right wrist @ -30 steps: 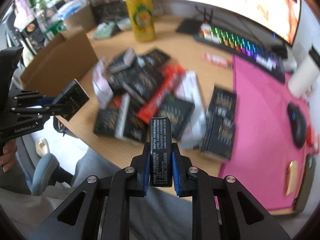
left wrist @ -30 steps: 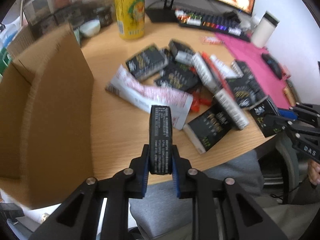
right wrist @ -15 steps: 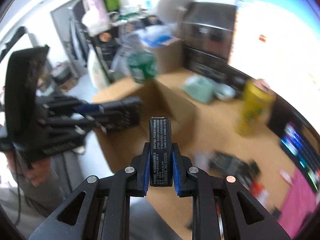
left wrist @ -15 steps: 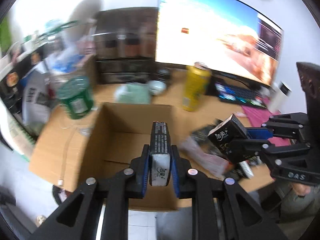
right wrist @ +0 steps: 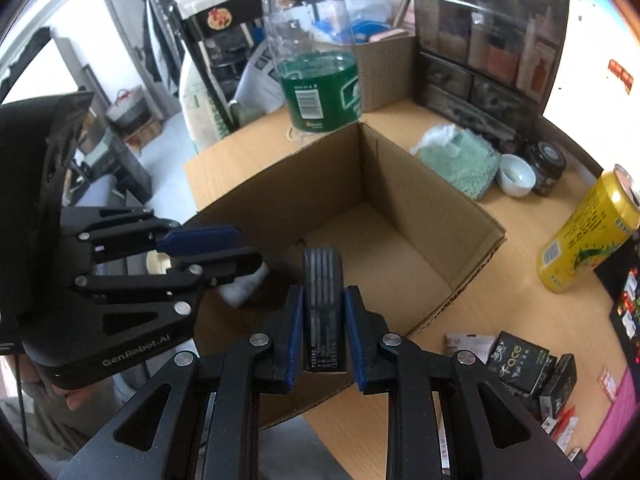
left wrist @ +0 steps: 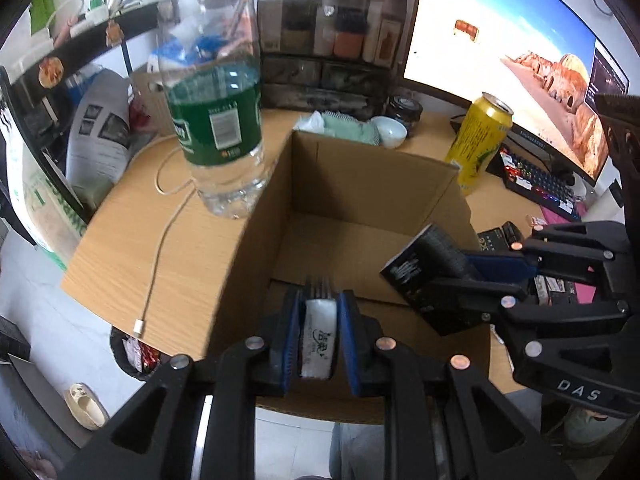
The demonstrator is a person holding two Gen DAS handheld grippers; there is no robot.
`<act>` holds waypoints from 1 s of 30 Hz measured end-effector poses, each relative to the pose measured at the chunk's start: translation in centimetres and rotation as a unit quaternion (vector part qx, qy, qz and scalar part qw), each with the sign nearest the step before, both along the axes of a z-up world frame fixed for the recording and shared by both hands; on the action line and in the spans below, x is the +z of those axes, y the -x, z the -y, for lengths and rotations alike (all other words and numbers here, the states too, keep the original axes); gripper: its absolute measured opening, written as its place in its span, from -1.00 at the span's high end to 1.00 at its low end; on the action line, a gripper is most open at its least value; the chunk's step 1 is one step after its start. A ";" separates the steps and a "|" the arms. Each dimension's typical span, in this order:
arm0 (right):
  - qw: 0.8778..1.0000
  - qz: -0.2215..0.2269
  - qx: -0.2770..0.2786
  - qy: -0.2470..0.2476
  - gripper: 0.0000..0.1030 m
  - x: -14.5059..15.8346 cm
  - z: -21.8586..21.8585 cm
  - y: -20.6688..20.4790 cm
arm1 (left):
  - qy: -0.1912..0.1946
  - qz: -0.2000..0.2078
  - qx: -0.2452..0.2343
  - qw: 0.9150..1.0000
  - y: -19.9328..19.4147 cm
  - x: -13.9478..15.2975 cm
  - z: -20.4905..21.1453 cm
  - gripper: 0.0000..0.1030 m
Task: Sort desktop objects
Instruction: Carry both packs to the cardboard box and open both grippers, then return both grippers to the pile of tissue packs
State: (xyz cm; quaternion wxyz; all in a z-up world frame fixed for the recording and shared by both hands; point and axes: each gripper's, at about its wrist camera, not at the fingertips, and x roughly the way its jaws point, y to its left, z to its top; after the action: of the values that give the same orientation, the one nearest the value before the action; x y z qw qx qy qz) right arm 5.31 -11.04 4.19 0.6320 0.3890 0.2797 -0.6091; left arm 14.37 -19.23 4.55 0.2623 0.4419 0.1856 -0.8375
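An open cardboard box (left wrist: 448, 176) stands on the wooden desk; it also shows in the right wrist view (right wrist: 404, 192). My left gripper (left wrist: 319, 316) is shut on a small black packet with a white end (left wrist: 318, 336), held over the box's near edge. My right gripper (right wrist: 322, 316) is shut on a similar black packet (right wrist: 322, 280), also above the box opening. In the left wrist view the right gripper's packet (left wrist: 424, 264) hangs over the box's right side. Inside, the box looks bare.
A green-labelled water bottle (left wrist: 216, 120) stands left of the box, a yellow can (left wrist: 480, 140) to its right. More black packets (right wrist: 520, 364) lie on the desk beside the box. A white cable (left wrist: 160, 240), bowl (left wrist: 390, 132), drawer organiser (left wrist: 332, 40), keyboard and monitor lie behind.
Both grippers swung from the pile of packets leftward to above the cardboard box, each still holding its packet, and have come lower and closer over the opening.
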 end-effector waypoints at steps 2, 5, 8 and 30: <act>1.000 -0.008 0.001 0.004 0.42 0.4 -0.5 0.0 | 0.000 0.002 0.001 1.000 0.1 -0.1 0.0 0.19; 1.000 -0.003 -0.004 0.017 0.34 1.4 -1.3 0.8 | 0.022 -0.011 0.012 1.000 -0.1 1.0 -0.5 -0.31; 0.999 0.003 -0.021 0.035 0.33 3.0 -3.6 2.2 | 0.032 -0.026 0.004 0.999 -0.1 2.5 -1.6 -0.31; 0.980 -0.002 -0.188 -0.057 0.22 -4.9 -24.5 11.1 | 0.008 0.078 -0.232 0.969 13.3 -5.0 -19.4 -0.44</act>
State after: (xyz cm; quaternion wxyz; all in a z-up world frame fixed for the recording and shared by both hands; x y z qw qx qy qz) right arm -5.74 13.50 -0.72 0.4824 0.4687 0.2366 -0.7011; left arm 1.02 0.15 -0.42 0.0779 0.5344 0.0499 -0.8402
